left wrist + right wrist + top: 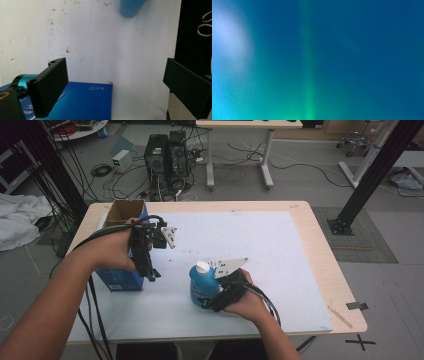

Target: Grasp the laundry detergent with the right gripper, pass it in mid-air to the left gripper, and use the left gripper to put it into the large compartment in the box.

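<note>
1. Leftward, the left gripper (151,270) is being held above the blue box (120,279), jaws spread wide on nothing.
2. Centrally, the blue bottle (202,289) is being kept upright on the white mat (280,260).
3. Rightward, the right gripper (212,301) is being pressed against the bottle; its grip cannot be told.

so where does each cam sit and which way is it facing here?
High view: above the person's side, facing forward and down on the table; both forearms, left hand-held gripper at the blue box, right hand-held gripper at the blue bottle.
Left gripper view: rides the left one, facing the white mat; two black jaws apart.
Right gripper view: pressed close to a blue-green blur.
Shared: high and left views both show box and bottle.
</note>
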A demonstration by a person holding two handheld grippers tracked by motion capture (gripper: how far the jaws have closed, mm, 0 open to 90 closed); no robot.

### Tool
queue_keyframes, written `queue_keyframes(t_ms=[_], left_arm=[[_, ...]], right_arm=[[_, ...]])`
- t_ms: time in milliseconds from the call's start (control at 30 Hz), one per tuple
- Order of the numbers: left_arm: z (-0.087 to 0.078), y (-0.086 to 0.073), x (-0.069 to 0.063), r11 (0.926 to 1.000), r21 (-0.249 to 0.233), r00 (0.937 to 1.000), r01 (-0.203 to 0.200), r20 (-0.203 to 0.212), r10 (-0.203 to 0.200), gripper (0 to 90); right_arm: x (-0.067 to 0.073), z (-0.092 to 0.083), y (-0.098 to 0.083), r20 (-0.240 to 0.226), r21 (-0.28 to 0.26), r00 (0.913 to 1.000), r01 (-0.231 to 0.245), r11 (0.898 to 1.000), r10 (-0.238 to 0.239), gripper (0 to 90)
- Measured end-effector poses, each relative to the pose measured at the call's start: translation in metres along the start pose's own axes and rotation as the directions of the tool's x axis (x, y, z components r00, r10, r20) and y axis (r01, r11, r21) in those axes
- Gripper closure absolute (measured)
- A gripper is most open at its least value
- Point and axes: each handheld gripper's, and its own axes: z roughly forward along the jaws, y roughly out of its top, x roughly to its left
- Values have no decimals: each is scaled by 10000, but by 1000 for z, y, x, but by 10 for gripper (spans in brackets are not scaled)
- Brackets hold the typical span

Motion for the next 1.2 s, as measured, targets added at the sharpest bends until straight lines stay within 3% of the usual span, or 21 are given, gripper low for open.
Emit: queue_keyframes(t_ms=[67,667,833,1200], left_arm=[[0,0,0,10000,27,10000,18,2,-18,60],[2,0,1,10000,45,10000,15,24,-15,60],[2,1,1,10000,36,10000,29,15,-29,60],[2,1,0,10000,48,10000,4,23,-4,60]], right_arm=[[0,1,0,-28,-148,10000,-11,9999,11,131],[0,0,2,170,-658,9998,-41,9978,53,148],[1,0,3,213,-751,9998,41,9972,-25,223],[3,1,3,266,-881,9996,92,9961,-69,262]])
